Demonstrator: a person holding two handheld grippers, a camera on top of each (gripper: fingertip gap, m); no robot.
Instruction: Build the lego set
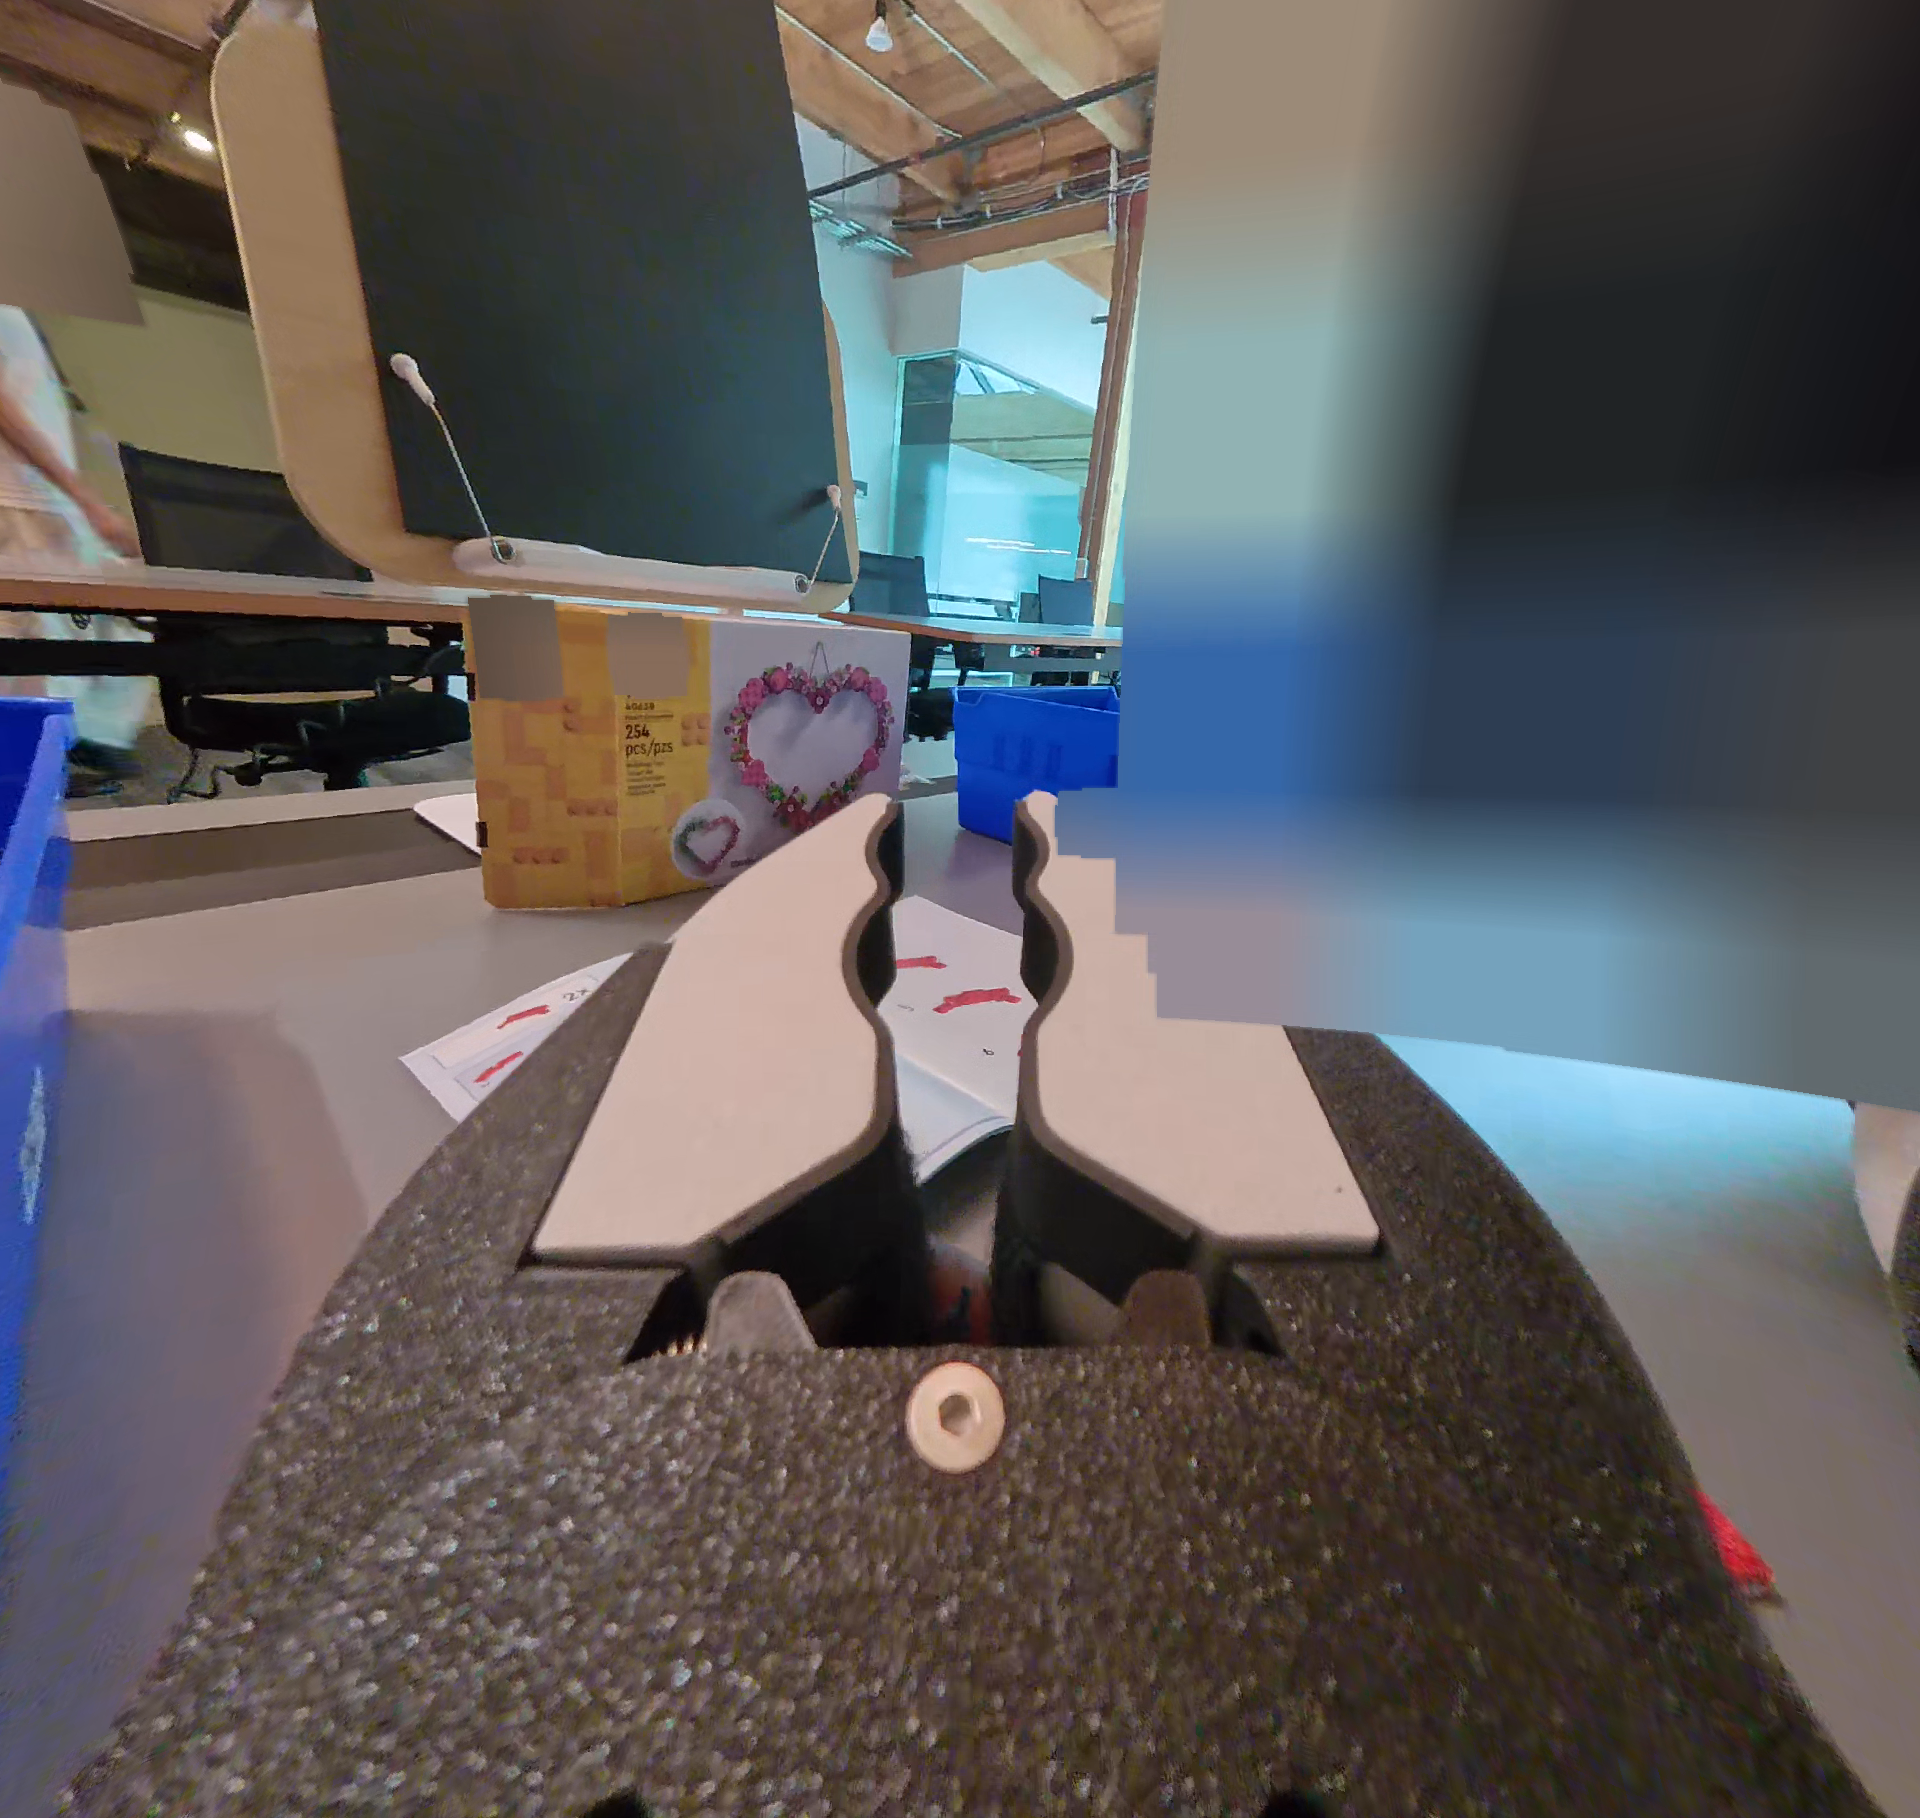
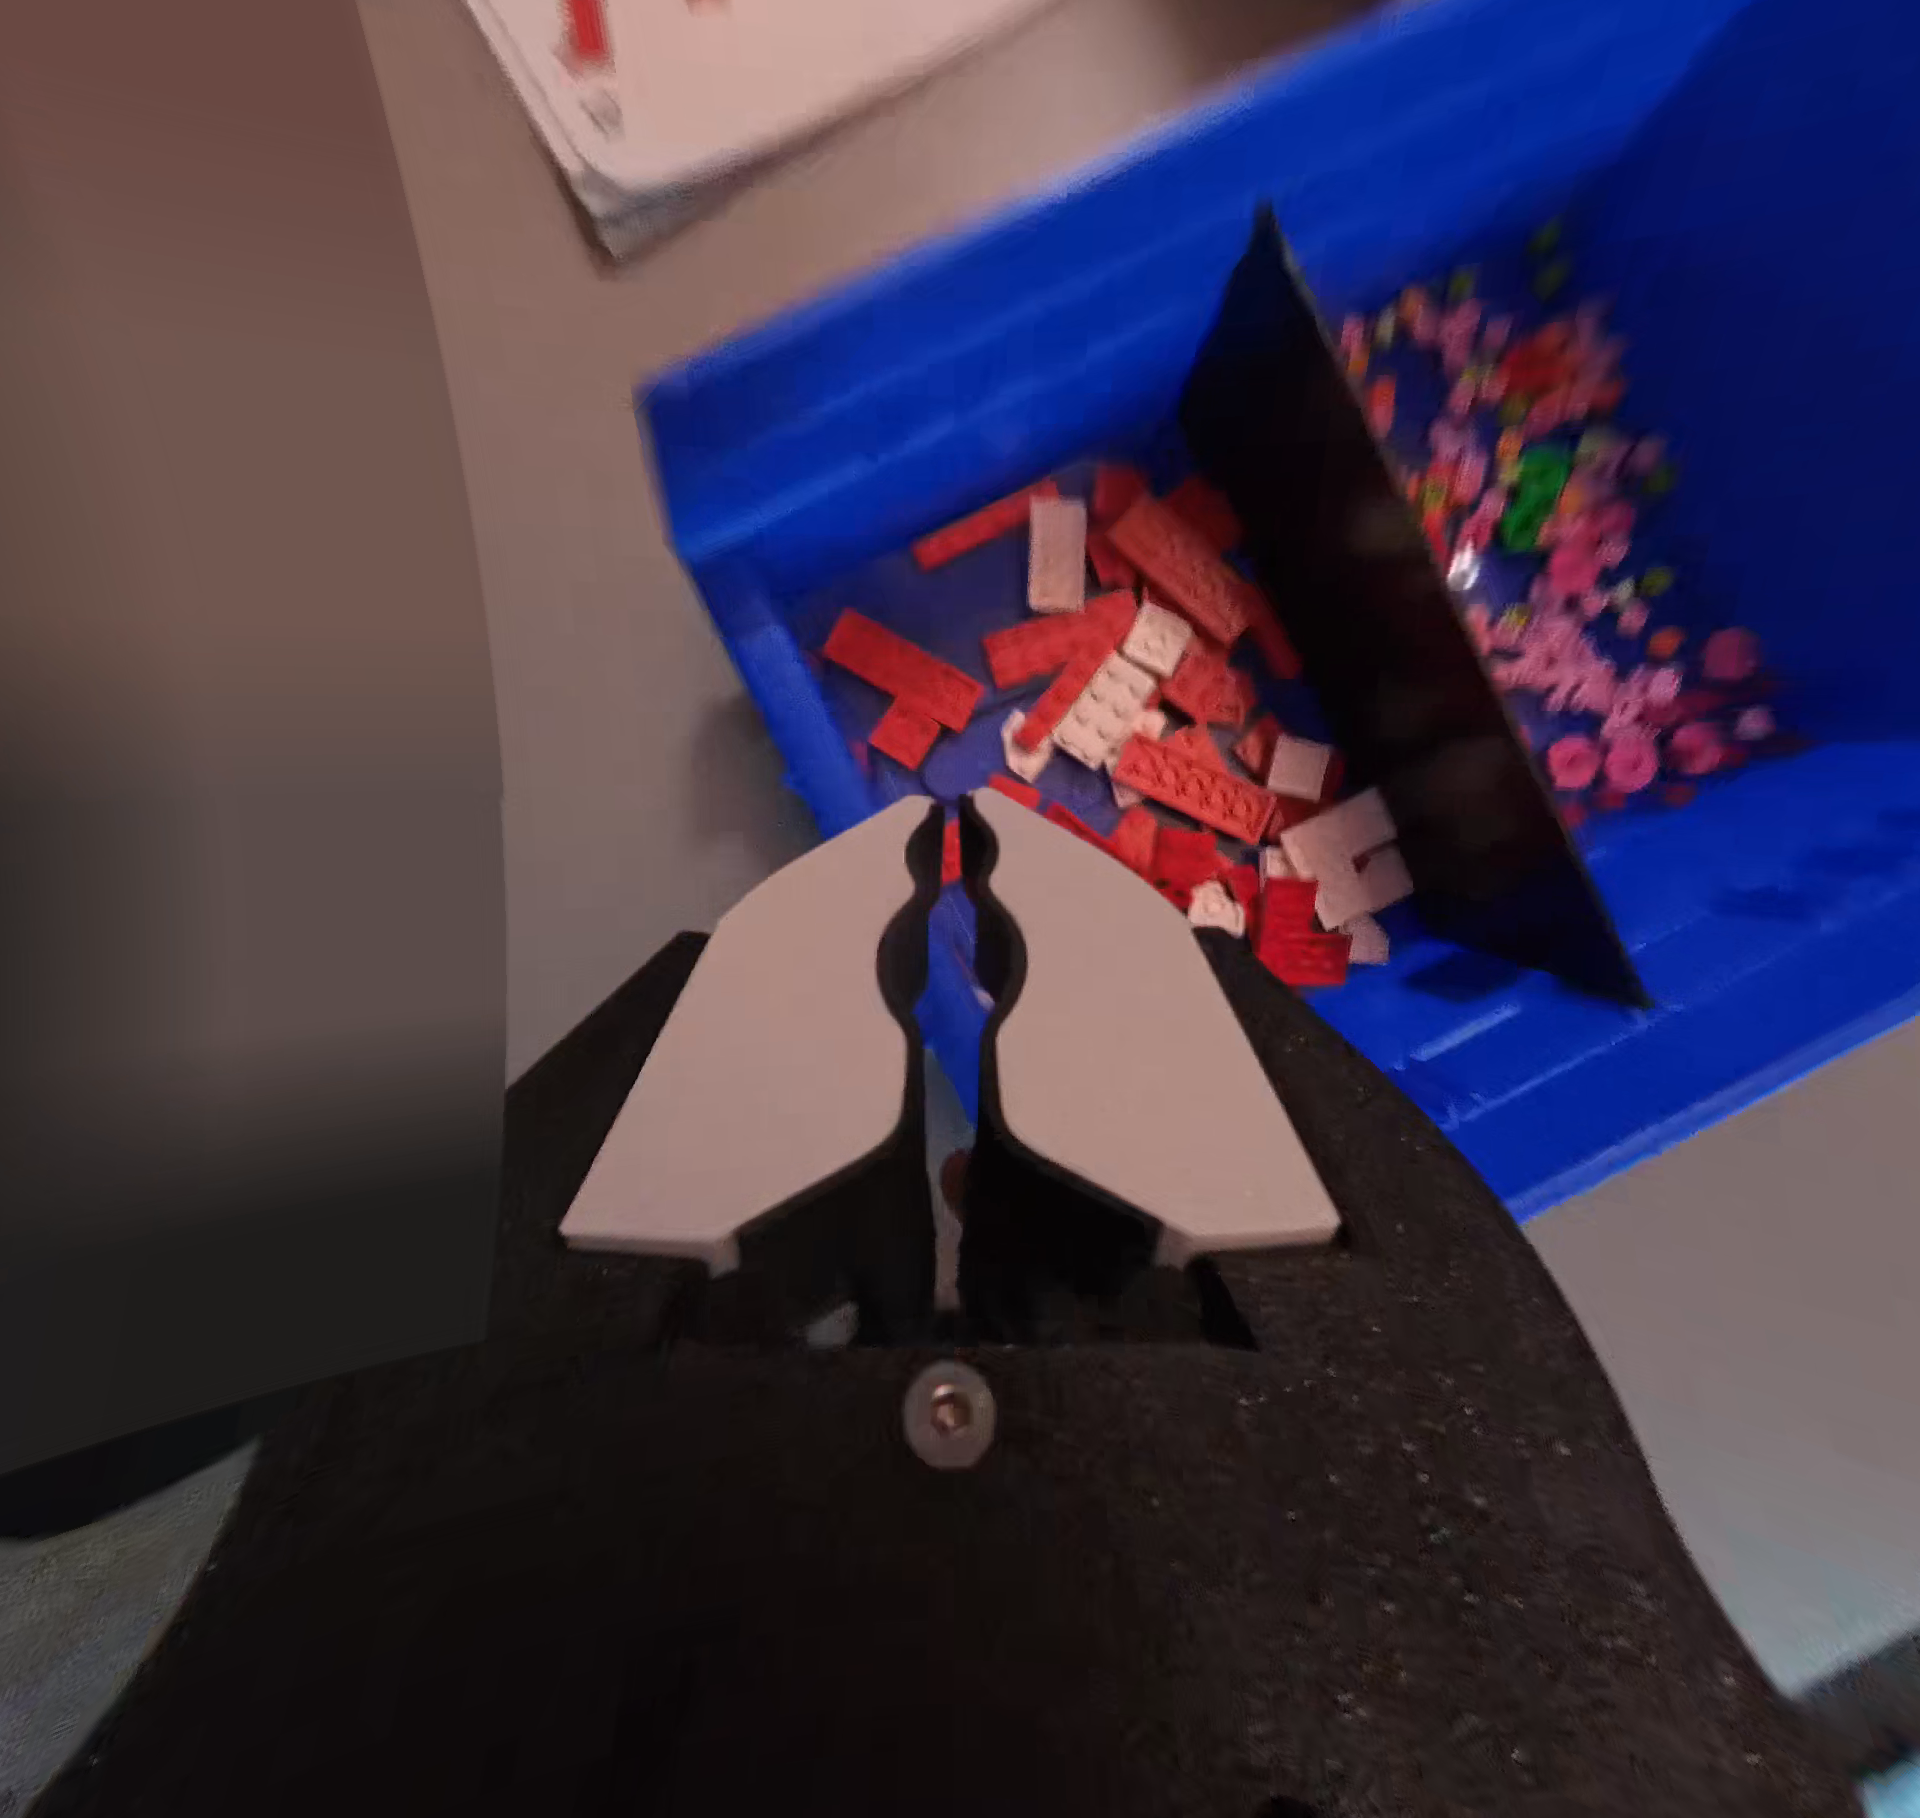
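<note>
**Over the blue bin: right gripper pinching a red piece, left gripper spread**

Above the near corner of the blue bin [image 2: 1039,386], the right gripper [image 2: 951,818] has its two grey fingers [image 2: 790,1041] drawn nearly together at the tips. A thin red piece [image 2: 951,849] sits in the narrow gap between the tips and appears pinched there; motion blur prevents confirming its shape.

1. Just beyond the tips, the bin's near compartment contains loose red and white plates [image 2: 1132,688], piled and overlapping.
2. A black divider [image 2: 1382,646] stands upright across the bin, past the plates.
3. Behind the divider, the far compartment contains small pink pieces [image 2: 1590,625], with some green and orange ones; details are too blurred to tell.
4. Left of the bin and farther off, an instruction booklet [image 2: 748,54] lies flat on the grey table [image 2: 582,521], apart from the bin.

In the left wrist view, the left gripper [image 1: 956,812] is held low over the table with its jaws spread and nothing between them.

1. The open booklet lies directly beyond its fingers on the table.
2. Farther on stands the set box [image 1: 644,771], yellow with a heart picture on its white face.
3. A second blue bin [image 1: 1023,750] sits to the right of the box.
4. A stand holding a dark panel [image 1: 561,241] rises behind the box.
</note>
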